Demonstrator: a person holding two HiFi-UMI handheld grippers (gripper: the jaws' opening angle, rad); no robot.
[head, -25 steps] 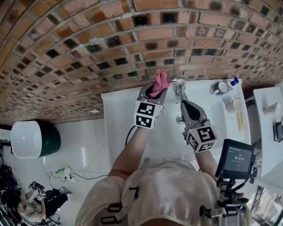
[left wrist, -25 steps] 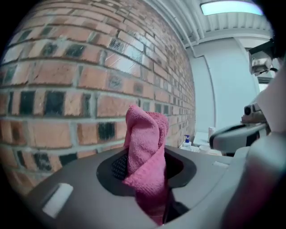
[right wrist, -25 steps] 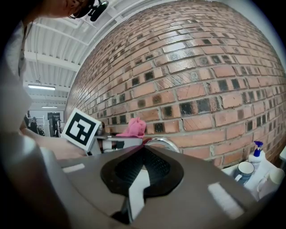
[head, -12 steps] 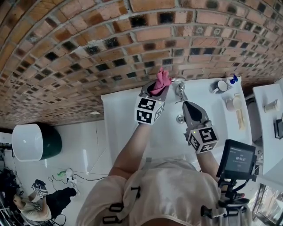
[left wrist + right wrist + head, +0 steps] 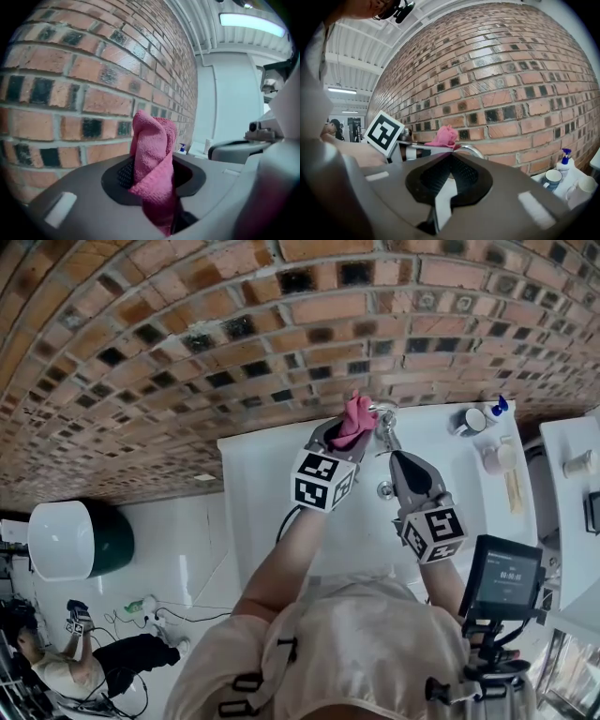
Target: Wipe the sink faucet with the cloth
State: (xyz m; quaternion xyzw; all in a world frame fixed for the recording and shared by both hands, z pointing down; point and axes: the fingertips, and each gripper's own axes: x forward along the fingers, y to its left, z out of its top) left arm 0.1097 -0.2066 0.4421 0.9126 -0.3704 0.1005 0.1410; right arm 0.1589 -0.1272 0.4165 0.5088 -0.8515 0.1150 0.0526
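A pink cloth [image 5: 355, 420] sticks up out of my left gripper [image 5: 345, 435], whose jaws are shut on it. In the left gripper view the cloth [image 5: 151, 140] stands folded between the dark pads of the left gripper [image 5: 154, 173], close to the brick wall. The chrome faucet [image 5: 383, 414] rises at the back of the white sink [image 5: 267, 488], and the cloth rests against its left side. From the right gripper view, the faucet spout [image 5: 471, 149] curves just past the cloth [image 5: 444, 135]. My right gripper [image 5: 400, 461] is shut and empty, just below the faucet.
A brick wall [image 5: 281, 324] runs directly behind the sink. A mug [image 5: 468, 422], a blue-capped bottle [image 5: 496, 411] and a cup [image 5: 492, 459] stand on the right of the counter. A screen device [image 5: 511, 579] hangs at lower right.
My left gripper has carried the pink cloth to the right, up against the faucet. The right gripper has stayed where it was.
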